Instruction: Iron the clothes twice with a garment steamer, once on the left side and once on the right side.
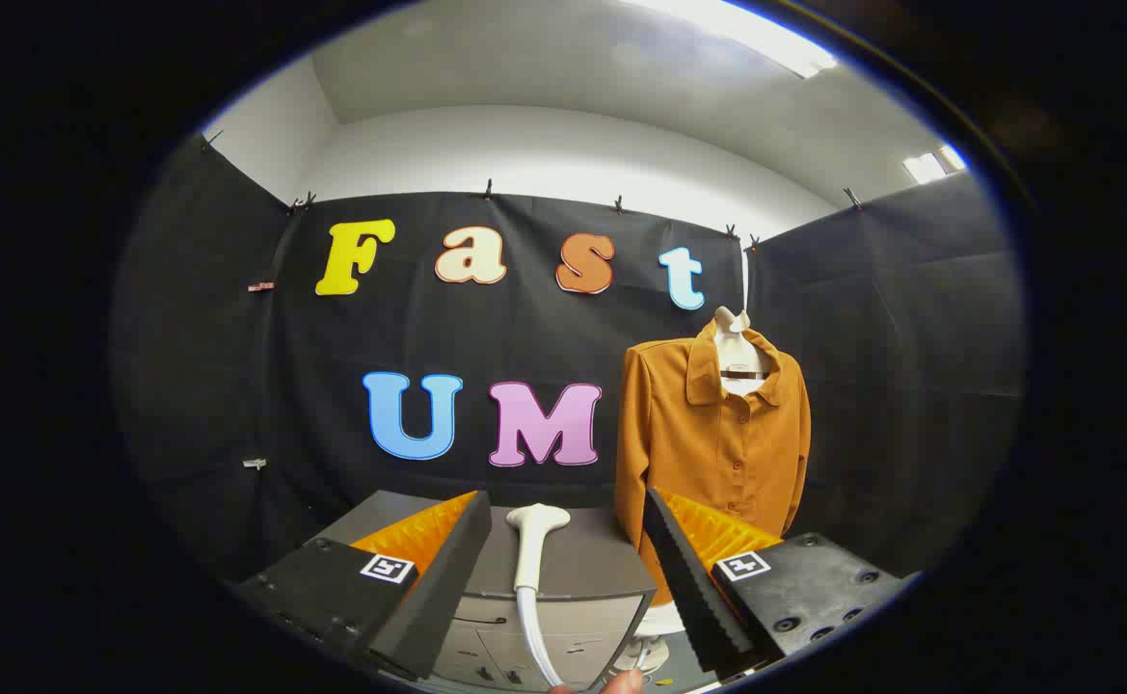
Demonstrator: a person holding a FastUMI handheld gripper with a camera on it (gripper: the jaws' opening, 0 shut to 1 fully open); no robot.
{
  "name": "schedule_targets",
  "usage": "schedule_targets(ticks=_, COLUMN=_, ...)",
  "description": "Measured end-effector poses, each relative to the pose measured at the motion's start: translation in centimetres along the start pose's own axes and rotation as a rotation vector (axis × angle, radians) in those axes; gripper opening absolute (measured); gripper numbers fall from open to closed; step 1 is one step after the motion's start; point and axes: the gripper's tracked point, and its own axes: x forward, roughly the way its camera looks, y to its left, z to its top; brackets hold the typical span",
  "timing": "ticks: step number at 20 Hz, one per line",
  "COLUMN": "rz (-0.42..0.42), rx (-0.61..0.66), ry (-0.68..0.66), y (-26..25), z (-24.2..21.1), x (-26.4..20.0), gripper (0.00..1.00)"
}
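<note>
Against black cloth hangs our shirt (712, 434), beyond the right finger. Our gripper (563, 578) gapes, steamer (534, 549) standing untouched between the fingers; we should close squarely on its neck, above the hose.

The fisheye camera rides on the tongs (563, 569), looking forward along both fingers. It faces the booth's back wall, near a grey cabinet (573, 569).

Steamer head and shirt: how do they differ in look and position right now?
The steamer head is white, small and stands upright between the open fingers, on the grey cabinet. The shirt is rust-orange, far larger, and hangs on a white hanger beyond the fingers, against the black wall. The steamer head trails a white hose; the shirt hangs free. They are apart.
</note>
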Motion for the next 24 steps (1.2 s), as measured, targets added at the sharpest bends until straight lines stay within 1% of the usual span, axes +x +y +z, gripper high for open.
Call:
schedule_targets(ticks=7, rz=-0.002, rx=0.018, ry=0.021, y=0.7, z=-0.6, x=0.2, gripper=0.98)
schedule_targets(ticks=24, rz=-0.014, rx=0.002, ry=0.016, y=2.0, z=-0.4, x=-0.3, gripper=0.98)
